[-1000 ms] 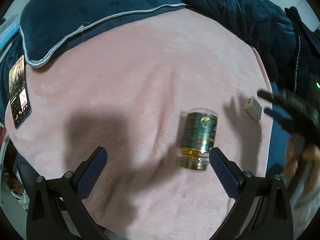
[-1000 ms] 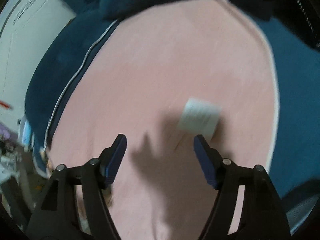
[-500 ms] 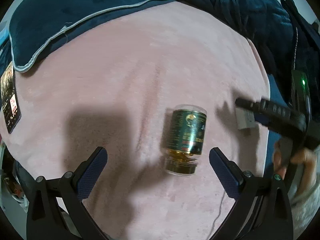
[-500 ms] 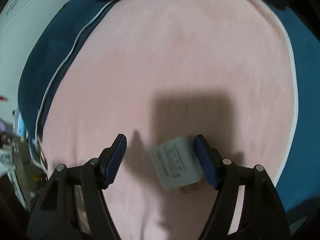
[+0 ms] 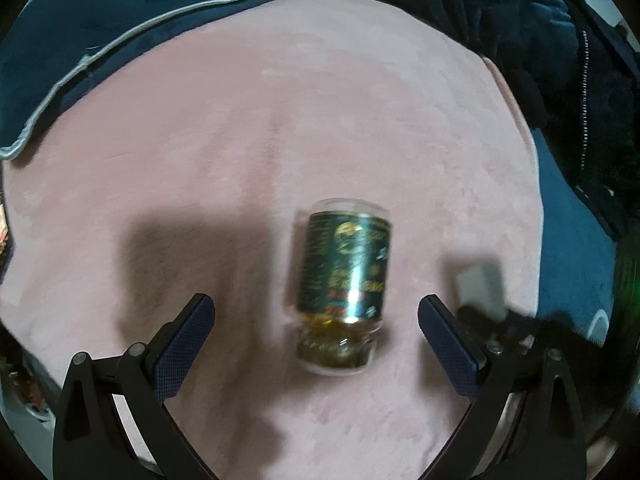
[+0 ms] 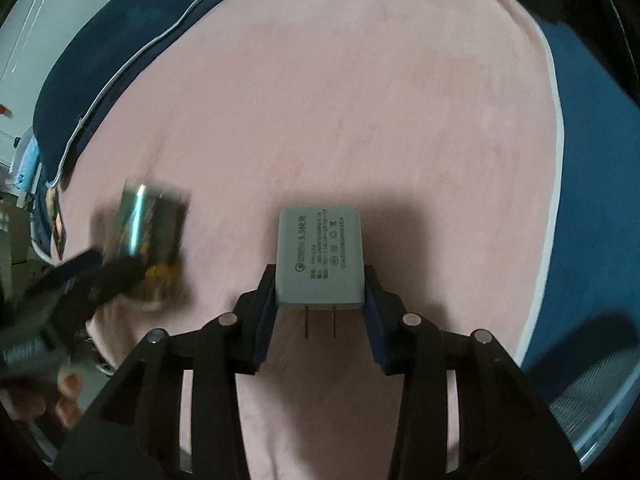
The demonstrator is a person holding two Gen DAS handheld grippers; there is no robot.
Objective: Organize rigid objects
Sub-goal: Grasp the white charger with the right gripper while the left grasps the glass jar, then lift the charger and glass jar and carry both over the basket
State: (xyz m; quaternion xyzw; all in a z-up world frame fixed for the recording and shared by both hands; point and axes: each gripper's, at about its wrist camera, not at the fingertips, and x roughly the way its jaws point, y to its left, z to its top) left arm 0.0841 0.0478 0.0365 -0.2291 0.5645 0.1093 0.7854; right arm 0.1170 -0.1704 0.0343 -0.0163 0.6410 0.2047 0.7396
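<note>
A glass bottle (image 5: 344, 280) with a dark green label and a gold cap lies on its side on the pink blanket (image 5: 320, 100). My left gripper (image 5: 314, 304) hangs above it, open, with a finger on each side and clear of it. A grey-white plug charger (image 6: 320, 256) lies flat with its two prongs pointing toward the camera. My right gripper (image 6: 320, 280) has its jaws closing, and both pads press on the charger's sides. The right wrist view shows the bottle (image 6: 152, 232) blurred at the left. The left wrist view shows the charger (image 5: 480, 284) blurred at the right.
A dark blue quilt (image 5: 120, 20) with pale piping borders the blanket at the back and left. A dark jacket (image 5: 580, 80) with a zip lies at the right. A person's fingers (image 6: 64, 400) show at the lower left of the right wrist view.
My right gripper has moved over the charger and closed onto its sides. My left gripper has come lower and closer, so the bottle now sits between its fingers.
</note>
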